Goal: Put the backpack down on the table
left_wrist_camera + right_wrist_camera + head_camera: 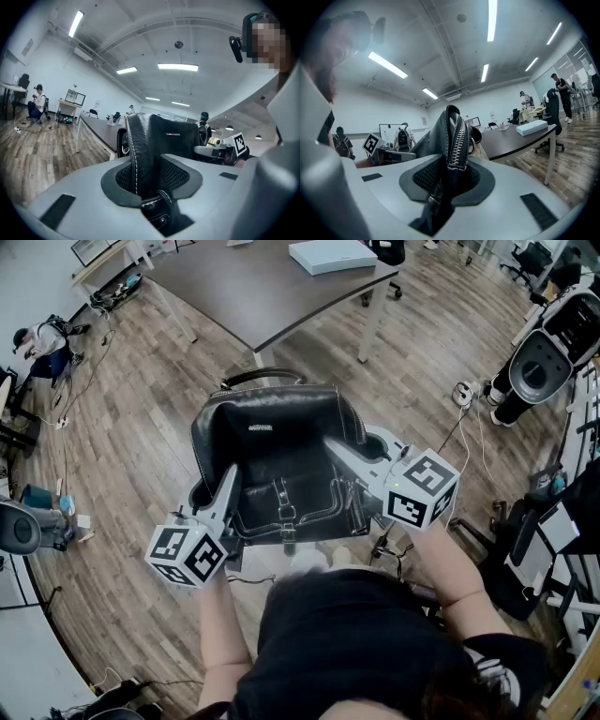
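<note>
A black leather backpack (277,456) hangs in the air above the wood floor, short of the dark table (253,282). My left gripper (217,501) is shut on the backpack's left side, the stitched leather edge (136,159) pinched between its pads. On the other side my right gripper (349,460) is shut on the zipped edge (457,140). In the right gripper view the table (520,138) stands a short way ahead to the right. The bag's carry handle (262,377) points toward the table's near corner.
A pale blue box (331,255) lies on the table's far part. The table's white legs (372,329) stand ahead. A wheeled robot base (532,367) and cables are at the right, office chairs (19,526) at the left. Other people stand in the background.
</note>
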